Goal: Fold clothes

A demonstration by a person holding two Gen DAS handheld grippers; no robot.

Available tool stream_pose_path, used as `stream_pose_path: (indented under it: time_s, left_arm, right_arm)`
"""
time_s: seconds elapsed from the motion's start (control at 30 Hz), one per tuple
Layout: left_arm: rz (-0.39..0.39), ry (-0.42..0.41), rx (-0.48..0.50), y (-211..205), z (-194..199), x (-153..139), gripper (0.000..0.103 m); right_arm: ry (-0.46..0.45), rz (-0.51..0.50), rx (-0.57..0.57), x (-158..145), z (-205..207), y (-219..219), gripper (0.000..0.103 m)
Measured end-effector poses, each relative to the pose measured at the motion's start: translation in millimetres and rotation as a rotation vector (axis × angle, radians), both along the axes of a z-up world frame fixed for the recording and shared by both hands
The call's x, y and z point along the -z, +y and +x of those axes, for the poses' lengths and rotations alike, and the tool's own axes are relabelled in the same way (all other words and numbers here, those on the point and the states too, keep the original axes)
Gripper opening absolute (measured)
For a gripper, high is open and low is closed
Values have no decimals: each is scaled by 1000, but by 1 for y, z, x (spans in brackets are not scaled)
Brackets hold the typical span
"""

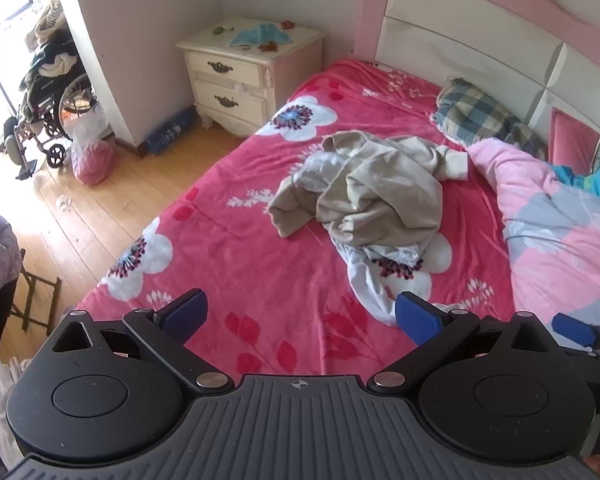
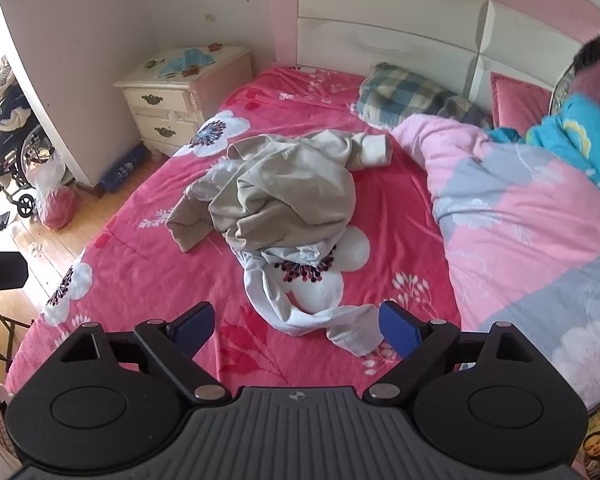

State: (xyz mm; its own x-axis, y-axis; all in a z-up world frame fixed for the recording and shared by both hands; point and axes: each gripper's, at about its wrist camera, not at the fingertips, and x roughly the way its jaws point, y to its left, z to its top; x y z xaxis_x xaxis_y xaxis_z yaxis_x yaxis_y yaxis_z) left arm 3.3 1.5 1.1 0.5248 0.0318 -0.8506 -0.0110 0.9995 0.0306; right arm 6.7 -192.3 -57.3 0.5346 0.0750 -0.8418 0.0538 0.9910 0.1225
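Right wrist view: clothes [image 2: 276, 204] lie crumpled mid-bed [image 2: 140, 264], white sleeve trailing toward the right gripper [image 2: 296, 330], nearer than the left gripper [image 1: 300, 314], both wide open, empty.

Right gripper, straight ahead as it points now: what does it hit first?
Probably the pale grey garment's trailing end, lying on the red floral bedsheet between the open right gripper fingers; depth is uncertain.

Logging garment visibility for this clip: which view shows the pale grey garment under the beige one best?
The right wrist view. There the grey garment trails out from under the beige garment with its full loop visible between the open gripper fingers. In the left wrist view, the grey garment is partly cut off by one gripper finger.
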Motion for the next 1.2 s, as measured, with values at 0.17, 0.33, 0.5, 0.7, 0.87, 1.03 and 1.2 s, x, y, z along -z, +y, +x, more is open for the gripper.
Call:
stream_pose_path:
  time_s: [0.17,0.33,0.5,0.7,0.87,1.03,1.2]
  left_arm:
    - [-36,43,13,8,17,-6,101]
    - [-69,-20,62,40,11,-10,102]
    - [-87,-61,145,49,5,-16,103]
    - [-91,-59,196,47,10,-24,103]
    - [-110,-24,203,54,6,-19,103]
    - [-92,4,184,62,4,-11,103]
    - [-73,25,166,65,5,-6,103]
  right_arm:
    - [-22,-20,63,-9,-6,12,92]
    - [-45,-40,127,-19,-12,23,92]
    - [-67,-59,190,-28,-18,35,92]
    - [-83,-79,247,-35,-27,45,92]
    - [-83,-82,267,-36,-33,52,93]
    - [-73,-92,258,-35,-36,58,93]
    - [-65,-92,239,-33,-32,61,93]
